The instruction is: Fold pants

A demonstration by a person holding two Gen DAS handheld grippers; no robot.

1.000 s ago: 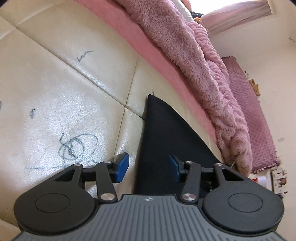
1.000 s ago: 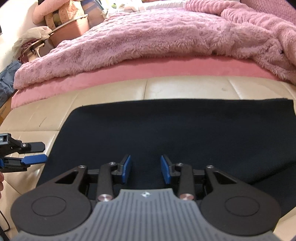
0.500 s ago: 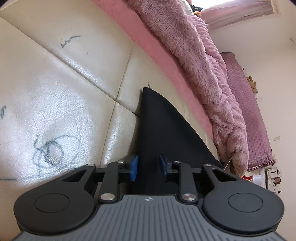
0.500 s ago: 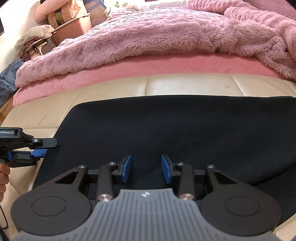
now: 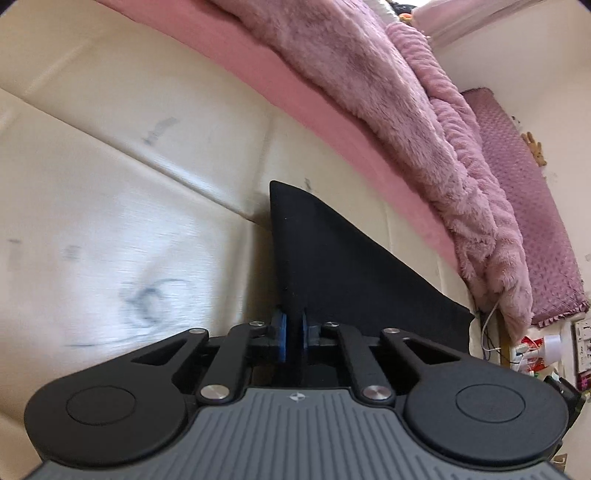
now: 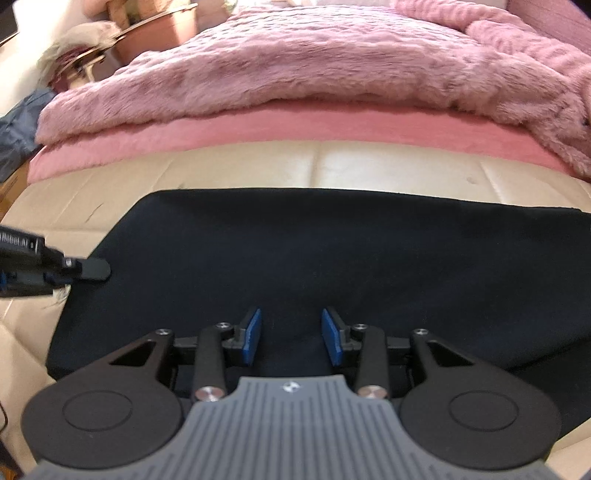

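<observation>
Black pants point(image 6: 332, 251) lie spread flat on a cream leather surface point(image 6: 369, 170). In the left wrist view they show as a dark wedge point(image 5: 351, 266) running away from me. My left gripper point(image 5: 293, 332) is closing its jaws, and the blue pads pinch the pants' near edge. From the right wrist view the left gripper point(image 6: 88, 267) reaches in at the pants' left edge. My right gripper point(image 6: 291, 334) stands open just above the near part of the pants, with nothing pinched between its blue pads point(image 6: 253, 334).
Pen scribbles point(image 5: 147, 295) mark the cream leather. A fluffy pink blanket point(image 6: 314, 62) lies on a pink sheet point(image 6: 258, 129) just beyond the pants. Clutter and a pink tub point(image 6: 155, 33) sit at the far left; cables and small items point(image 5: 532, 350) are at the right.
My left gripper's jaws went from wide apart to pinched on the pants' edge, and it rose a little. The right gripper stayed put and open.
</observation>
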